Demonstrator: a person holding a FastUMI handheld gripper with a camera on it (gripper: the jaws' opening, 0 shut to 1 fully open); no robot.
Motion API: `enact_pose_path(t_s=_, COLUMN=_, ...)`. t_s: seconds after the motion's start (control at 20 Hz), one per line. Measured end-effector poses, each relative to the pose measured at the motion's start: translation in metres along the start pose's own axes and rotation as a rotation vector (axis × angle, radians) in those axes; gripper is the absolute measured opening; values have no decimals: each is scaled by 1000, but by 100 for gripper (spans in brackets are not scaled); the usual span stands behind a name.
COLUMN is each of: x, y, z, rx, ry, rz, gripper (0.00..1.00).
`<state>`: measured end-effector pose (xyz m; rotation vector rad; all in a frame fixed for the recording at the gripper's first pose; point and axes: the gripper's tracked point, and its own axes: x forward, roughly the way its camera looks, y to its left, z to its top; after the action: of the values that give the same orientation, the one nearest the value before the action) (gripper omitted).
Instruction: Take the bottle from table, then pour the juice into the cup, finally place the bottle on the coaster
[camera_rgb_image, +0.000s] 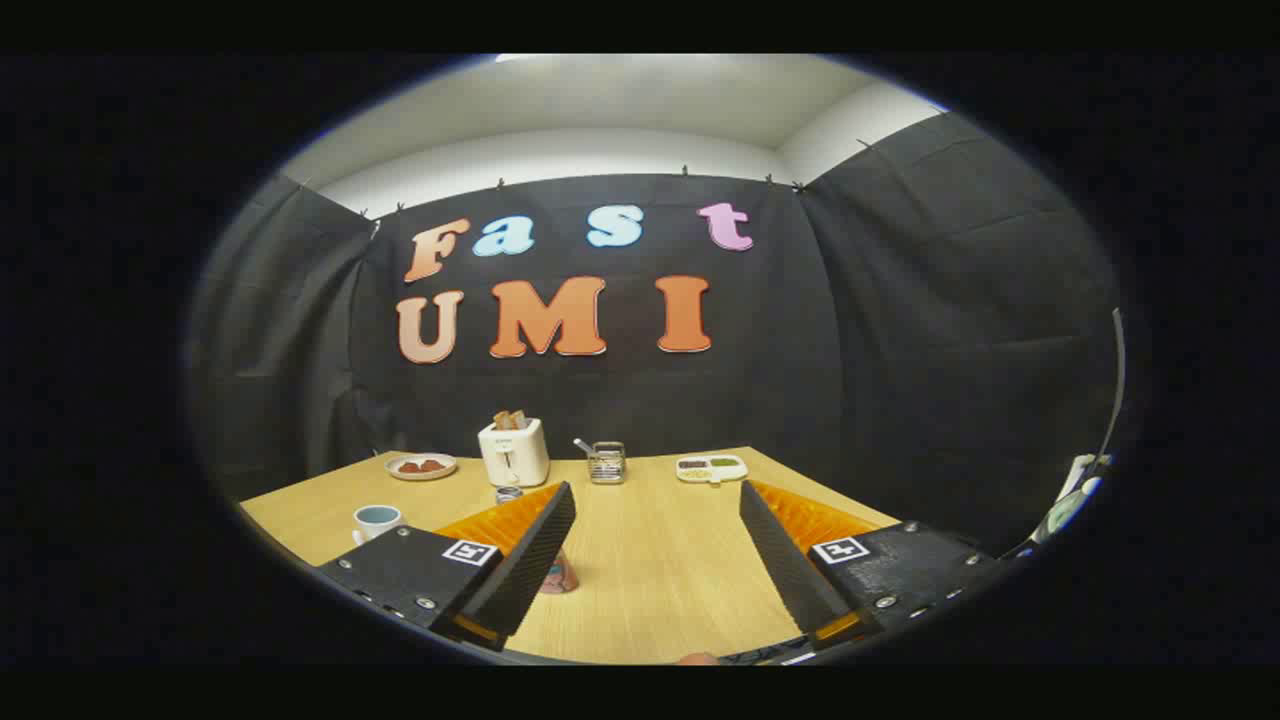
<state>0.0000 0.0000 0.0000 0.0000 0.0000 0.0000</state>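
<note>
My gripper (657, 492) is open above the wooden table (650, 560), and nothing lies between its fingers. A pinkish, bottle-like shape (560, 577) peeks out from behind the inner side of the left finger, mostly hidden by it. A small greyish cap-like thing (509, 493) shows just above that finger, in front of the toaster. I cannot tell whether the two belong together. A white cup (377, 520) with a pale blue inside stands to the left of the left finger, near the table's edge.
Along the far side of the table stand a plate of red food (421, 466), a white toaster (513, 452) with toast in it, a small metal holder (606, 462) and a white divided dish (711, 468). Black cloth walls close in the booth.
</note>
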Motion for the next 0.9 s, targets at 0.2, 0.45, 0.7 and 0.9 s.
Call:
enact_pose_path(t_s=0.2, x=9, y=15, z=-12, rx=-2, ry=29, rz=3, gripper=99)
enact_pose_path(t_s=0.45, x=13, y=28, z=-23, rx=-16, ry=52, rz=36, gripper=98)
enact_pose_path(t_s=0.7, x=12, y=43, z=-32, rx=5, ry=59, rz=100, gripper=98)
enact_pose_path(t_s=0.9, x=12, y=48, z=-44, rx=1, ry=79, rz=91, gripper=98)
